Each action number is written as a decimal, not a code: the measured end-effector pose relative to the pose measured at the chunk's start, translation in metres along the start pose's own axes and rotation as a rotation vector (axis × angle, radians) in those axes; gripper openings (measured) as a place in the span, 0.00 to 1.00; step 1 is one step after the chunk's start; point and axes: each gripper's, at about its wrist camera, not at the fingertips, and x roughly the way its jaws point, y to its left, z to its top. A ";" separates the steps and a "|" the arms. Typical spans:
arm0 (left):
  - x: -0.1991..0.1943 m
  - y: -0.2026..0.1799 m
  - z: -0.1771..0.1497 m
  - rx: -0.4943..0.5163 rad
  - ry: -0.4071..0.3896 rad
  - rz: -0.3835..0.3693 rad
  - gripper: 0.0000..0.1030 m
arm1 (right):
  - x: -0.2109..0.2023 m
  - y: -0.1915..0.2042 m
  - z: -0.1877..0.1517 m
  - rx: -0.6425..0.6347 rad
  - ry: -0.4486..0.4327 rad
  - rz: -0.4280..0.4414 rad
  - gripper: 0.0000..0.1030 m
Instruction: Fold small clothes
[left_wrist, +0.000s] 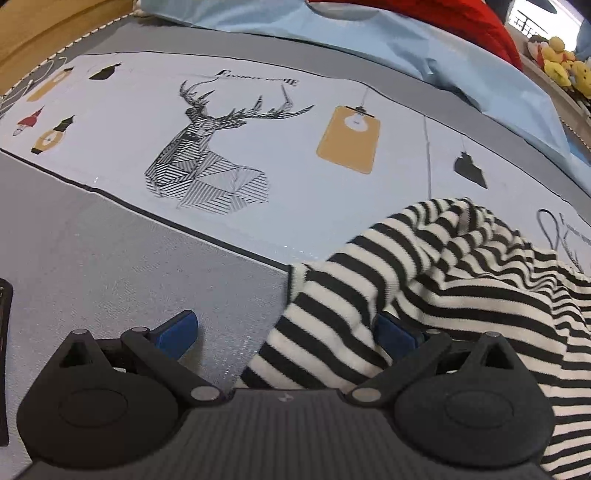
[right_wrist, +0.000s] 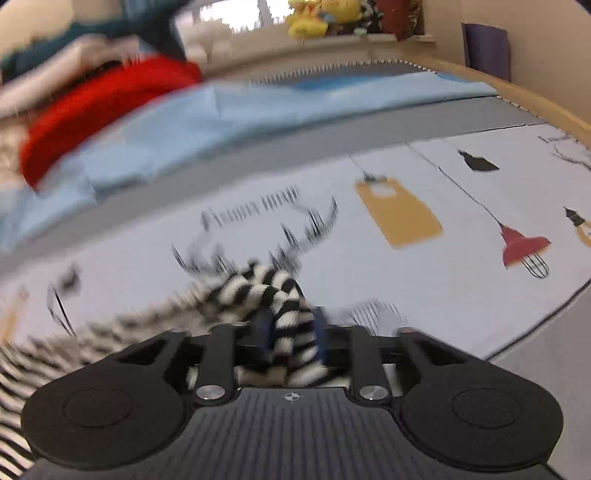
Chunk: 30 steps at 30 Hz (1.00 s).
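A black-and-white striped garment (left_wrist: 436, 280) lies bunched on the printed bedcover at the right of the left wrist view. My left gripper (left_wrist: 286, 334) is open; its blue pads (left_wrist: 179, 332) stand wide apart, and a fold of the garment lies between them against the right pad. In the blurred right wrist view my right gripper (right_wrist: 291, 338) is shut on a bunch of the striped garment (right_wrist: 284, 295), which trails away to the lower left.
The bedcover (left_wrist: 258, 155) is light grey-blue with a deer print and lamp prints. A light blue cloth (left_wrist: 369, 40) and a red garment (left_wrist: 443, 18) lie at the far side. Yellow plush toys (left_wrist: 557, 62) sit on a ledge beyond. A wooden bed edge (right_wrist: 535, 96) runs at the right.
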 end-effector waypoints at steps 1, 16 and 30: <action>-0.002 -0.001 0.000 0.005 -0.006 -0.008 0.99 | 0.000 0.004 -0.002 -0.029 0.007 -0.029 0.47; -0.027 0.004 -0.020 0.232 -0.041 0.034 0.99 | -0.160 -0.006 -0.085 -0.183 0.045 -0.077 0.50; -0.005 0.064 -0.036 0.179 0.103 0.031 0.86 | -0.180 -0.093 -0.126 0.189 0.110 0.151 0.07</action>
